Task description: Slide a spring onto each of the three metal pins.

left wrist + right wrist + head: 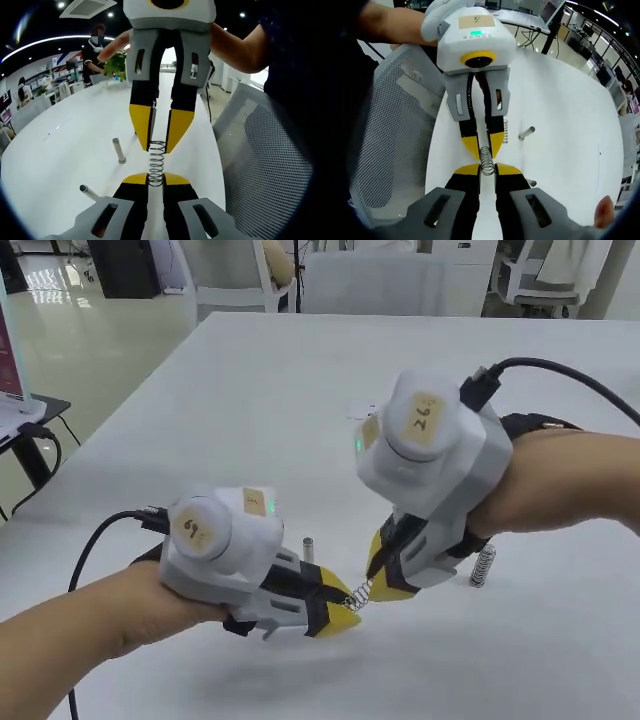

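A large white table [250, 390] is spreading under both hands, and a grey mesh chair [265, 150] is standing beside its edge in the left gripper view. The person's bare forearms are reaching in from the two lower corners of the head view, each hand holding a white-bodied tool with black jaws and yellow tips.

The right gripper [380, 583] is tilting down from the upper right, and the left gripper [345, 615] is lying low over the table and pointing toward it, so the two pairs of tips are nearly meeting just above the tabletop. A thin steel coil spring [358, 594] is bridging the small gap between them. The left claw is pinching one end of this spring between its yellow tips, with the jaws drawn in to the width of the coil. The right claw is clamping the other end in the same narrow way.

One short grey metal pin [118, 150] is standing upright on the table to the left of the held spring in the left gripper view, and a second grey pin [87, 191] is showing nearer that view's lower left. A second coil spring [483, 565] is standing upright on the table just right of the right gripper; I cannot tell whether a pin is inside it.
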{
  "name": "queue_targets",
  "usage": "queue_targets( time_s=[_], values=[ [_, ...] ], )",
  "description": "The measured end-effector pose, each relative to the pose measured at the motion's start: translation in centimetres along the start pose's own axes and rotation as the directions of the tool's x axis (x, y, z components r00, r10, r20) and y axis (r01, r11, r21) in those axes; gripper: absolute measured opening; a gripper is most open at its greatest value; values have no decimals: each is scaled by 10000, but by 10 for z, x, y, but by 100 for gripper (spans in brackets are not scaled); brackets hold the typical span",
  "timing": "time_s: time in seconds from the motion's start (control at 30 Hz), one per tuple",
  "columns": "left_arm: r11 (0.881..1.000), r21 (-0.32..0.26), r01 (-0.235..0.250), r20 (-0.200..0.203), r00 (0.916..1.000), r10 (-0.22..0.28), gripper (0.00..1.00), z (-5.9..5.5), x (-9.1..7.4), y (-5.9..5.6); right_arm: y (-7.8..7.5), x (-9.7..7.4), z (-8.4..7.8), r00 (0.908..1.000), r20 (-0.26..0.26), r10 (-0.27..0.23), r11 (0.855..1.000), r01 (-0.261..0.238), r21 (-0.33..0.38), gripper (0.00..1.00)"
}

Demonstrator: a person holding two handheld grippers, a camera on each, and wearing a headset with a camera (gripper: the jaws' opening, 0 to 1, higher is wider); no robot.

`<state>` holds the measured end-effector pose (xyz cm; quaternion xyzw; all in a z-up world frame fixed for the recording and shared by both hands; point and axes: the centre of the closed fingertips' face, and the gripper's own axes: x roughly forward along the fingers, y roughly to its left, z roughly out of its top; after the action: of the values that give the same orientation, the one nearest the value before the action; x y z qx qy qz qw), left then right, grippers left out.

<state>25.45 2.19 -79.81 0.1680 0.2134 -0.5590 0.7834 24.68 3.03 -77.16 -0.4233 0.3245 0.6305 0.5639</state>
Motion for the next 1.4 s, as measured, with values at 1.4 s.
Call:
queue_targets(
  time_s=[1.4],
  values=[
    [10000, 59, -49, 411, 9991, 47, 1, 6, -4, 1, -1, 3, 1, 9986, 525, 67, 9988, -92, 490, 10]
  ],
)
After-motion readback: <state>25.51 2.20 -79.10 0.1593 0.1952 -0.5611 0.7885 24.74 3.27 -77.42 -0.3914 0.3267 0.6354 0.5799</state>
